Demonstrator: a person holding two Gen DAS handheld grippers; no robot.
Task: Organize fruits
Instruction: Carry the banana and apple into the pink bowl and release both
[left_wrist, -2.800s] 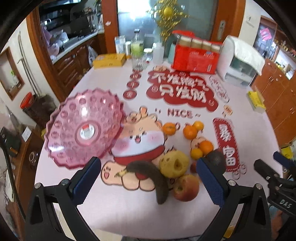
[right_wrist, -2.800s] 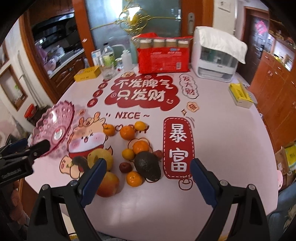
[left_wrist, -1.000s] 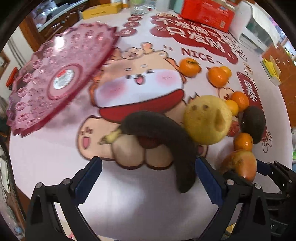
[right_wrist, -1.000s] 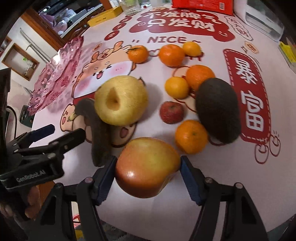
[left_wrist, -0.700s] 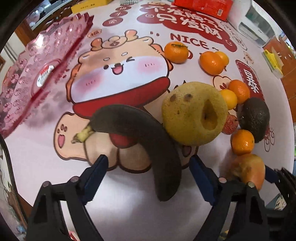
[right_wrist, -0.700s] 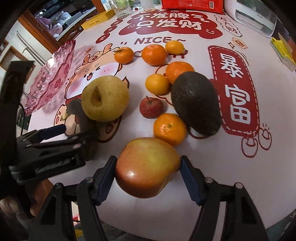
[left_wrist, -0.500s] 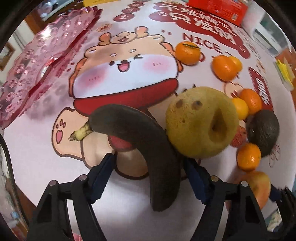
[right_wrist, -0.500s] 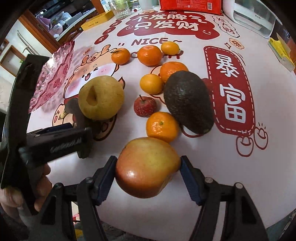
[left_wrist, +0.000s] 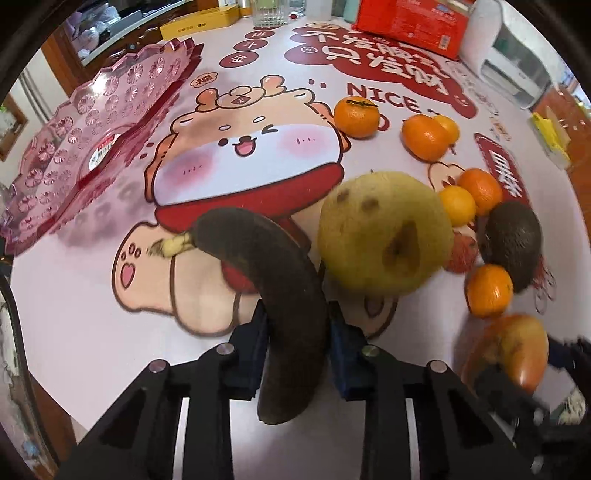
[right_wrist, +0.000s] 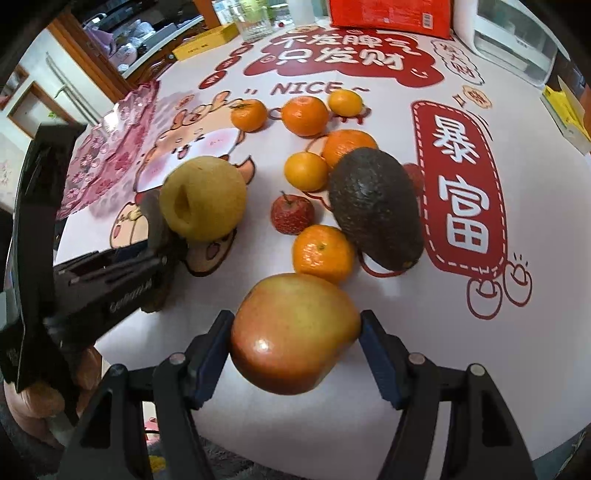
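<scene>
Left gripper (left_wrist: 295, 343) just closed on curved blackened banana (left_wrist: 273, 280); right gripper (right_wrist: 295, 347) clamps smooth apple (right_wrist: 293, 332).

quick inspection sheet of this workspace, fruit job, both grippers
surface: table under a pale cloth printed with red cartoon art.
job's things: blackened banana, apple, yellow pear, avocado, seven oranges and a small red fruit loose on the cloth; pink dish holds no fruit.
clutter: red carton, glass, yellow box, white appliance along the far edge.
grippers: left gripper has just closed, fingers on the banana; right gripper clamps the apple.
cables: nothing seen.
surroundings: wooden cabinets.
</scene>
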